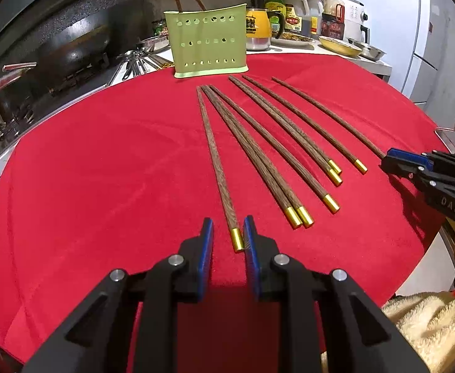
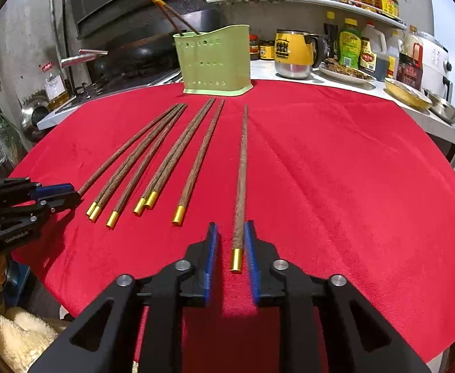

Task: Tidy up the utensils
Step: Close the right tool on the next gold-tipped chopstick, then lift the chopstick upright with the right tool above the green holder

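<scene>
Right now I have both grippers set at the gold-capped ends of chopsticks, with none lifted.

Left wrist view: my left gripper (image 1: 228,228) straddles the leftmost chopstick (image 1: 216,161), jaws narrowly apart; the cap sits against the right pad, but the other pad stands clear, so nothing is clamped. It lies flat on the red cloth (image 1: 103,171) covering the desk, and the green holder (image 1: 207,42) stands at the far edge, two chopsticks already in it. Right wrist view: my right gripper (image 2: 231,233) brackets the rightmost chopstick (image 2: 242,171) the same way — a small gap, stick between the pads, no squeeze that I can see. I judge this the pickup step — next I close fully on each cap, lift, and carry the sticks to the holder.
</scene>
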Available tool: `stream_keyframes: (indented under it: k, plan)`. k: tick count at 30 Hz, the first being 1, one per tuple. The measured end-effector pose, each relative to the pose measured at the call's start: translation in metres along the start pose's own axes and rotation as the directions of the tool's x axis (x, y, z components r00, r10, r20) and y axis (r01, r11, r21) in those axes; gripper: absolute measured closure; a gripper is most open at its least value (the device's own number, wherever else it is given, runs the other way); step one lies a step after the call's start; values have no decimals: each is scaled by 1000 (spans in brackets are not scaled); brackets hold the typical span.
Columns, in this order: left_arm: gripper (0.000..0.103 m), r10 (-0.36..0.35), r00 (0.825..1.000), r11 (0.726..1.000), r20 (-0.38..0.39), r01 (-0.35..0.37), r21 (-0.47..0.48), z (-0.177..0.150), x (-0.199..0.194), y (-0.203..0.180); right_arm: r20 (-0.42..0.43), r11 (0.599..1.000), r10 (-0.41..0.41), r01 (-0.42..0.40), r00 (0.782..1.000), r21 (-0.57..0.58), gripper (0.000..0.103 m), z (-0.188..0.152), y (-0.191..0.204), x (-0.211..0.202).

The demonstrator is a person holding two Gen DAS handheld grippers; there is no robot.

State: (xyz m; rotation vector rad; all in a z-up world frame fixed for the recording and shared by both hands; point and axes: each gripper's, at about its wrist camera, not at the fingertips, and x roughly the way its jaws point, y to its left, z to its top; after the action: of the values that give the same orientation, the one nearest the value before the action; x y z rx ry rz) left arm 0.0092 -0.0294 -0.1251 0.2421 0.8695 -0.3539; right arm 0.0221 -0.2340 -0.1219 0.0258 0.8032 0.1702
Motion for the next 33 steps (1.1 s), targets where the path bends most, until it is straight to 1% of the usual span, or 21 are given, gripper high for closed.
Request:
stream_keyframes:
  k: [2,4,8,11,15,18,19,21,22,24,28,30,32,33]
  plan:
    - [83,-2,1000,1000,2,2,-5,-1,0,0,-2,1000,-1,0,1000,-16,78,-1,4,0]
    - [83,-3,1000,1000,2,3,-6,-1,-1,0,-4,1000,2,-2,1000,-21,78,-2,5,-2]
    - [83,-3,1000,1000,4,3,-6,-2,-1,0,-2,1000,10,-10,1000,-1,78,-6,1,-5]
    - [83,1,1000,1000,9,-1,1,-2,-1,-1,2,1000,-4,4,1000,9,82,-7,1,-6]
    - [83,4,1000,1000,23,-4,8,-3,-1,-4,15,998,-29,28,999,52,95,-8,-4,-6]
    - [83,4,999,1000,42,-5,19,-1,2,-7,34,996,-53,50,998,68,96,-8,-4,-3]
    - [84,5,999,1000,50,-6,26,-1,3,-8,40,996,-69,67,997,57,96,-8,-1,-2]
    - [94,7,998,999,57,-9,36,1,5,-11,42,995,-89,87,995,42,96,-6,1,-1]
    - [94,8,999,999,54,-10,32,2,5,-10,38,995,-90,88,995,44,96,-5,1,-1]
    - [95,-30,998,1000,53,30,-5,3,2,-3,35,995,-84,82,996,48,96,-5,-1,-3]
    - [96,-16,992,998,122,22,-50,10,-19,10,66,995,-87,84,994,45,96,4,-4,-16]
    - [96,-12,984,997,179,25,-70,17,-36,20,87,996,-82,79,993,41,96,11,-4,-23]
    - [96,8,969,996,248,14,-87,25,-56,29,109,997,-65,61,992,43,96,20,-4,-32]
    - [97,10,963,996,270,15,-93,28,-63,32,123,998,-51,46,991,47,96,26,-4,-38]
